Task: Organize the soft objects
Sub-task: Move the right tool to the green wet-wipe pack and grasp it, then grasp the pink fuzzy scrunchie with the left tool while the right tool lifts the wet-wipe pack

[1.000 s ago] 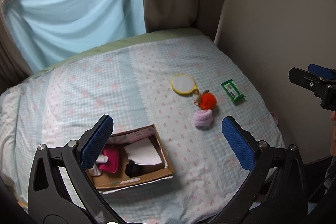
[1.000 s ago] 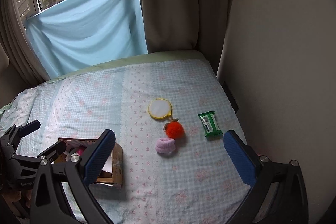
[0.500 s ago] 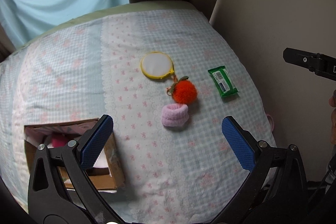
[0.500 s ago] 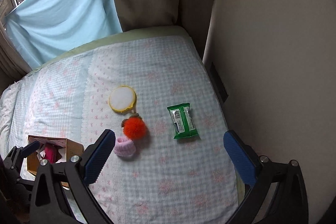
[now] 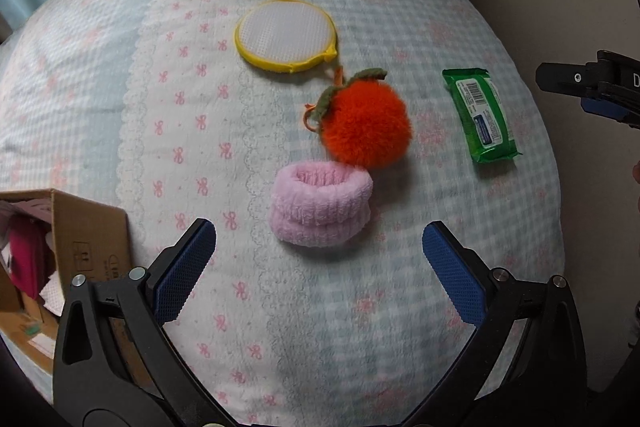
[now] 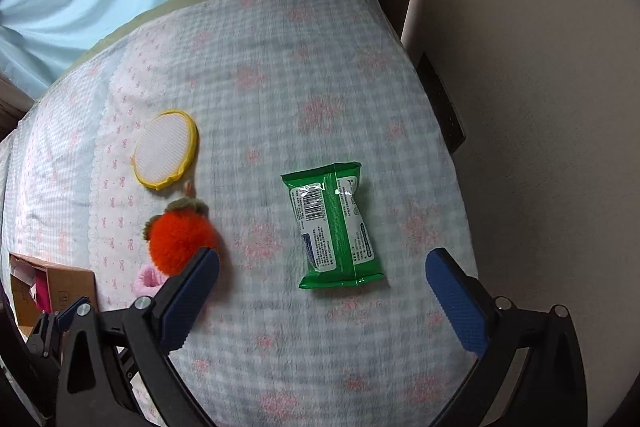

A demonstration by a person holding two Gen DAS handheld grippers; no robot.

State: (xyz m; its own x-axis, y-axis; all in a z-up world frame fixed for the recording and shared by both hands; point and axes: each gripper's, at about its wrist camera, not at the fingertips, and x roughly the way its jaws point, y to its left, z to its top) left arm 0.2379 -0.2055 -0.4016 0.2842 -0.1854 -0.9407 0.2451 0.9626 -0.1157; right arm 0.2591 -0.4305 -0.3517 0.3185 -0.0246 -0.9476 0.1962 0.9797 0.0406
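A pink fuzzy wristband (image 5: 321,210) lies on the bed just ahead of my open, empty left gripper (image 5: 318,263). An orange pompom with green leaves (image 5: 366,129) touches its far side; it also shows in the right wrist view (image 6: 182,241). A green wipes pack (image 6: 334,225) lies just ahead of my open, empty right gripper (image 6: 320,287); it shows in the left wrist view (image 5: 480,115) too. A yellow embroidery hoop (image 5: 286,35) lies farther back.
A cardboard box (image 5: 76,235) holding a pink item and white cloth stands at the left. The bed (image 5: 120,87) has a checked floral cover. A wall (image 6: 520,67) runs close along the bed's right edge. Curtains hang behind.
Both grippers have moved forward and down toward the bed: the left toward the wristband, the right toward the green pack. Both stay open.
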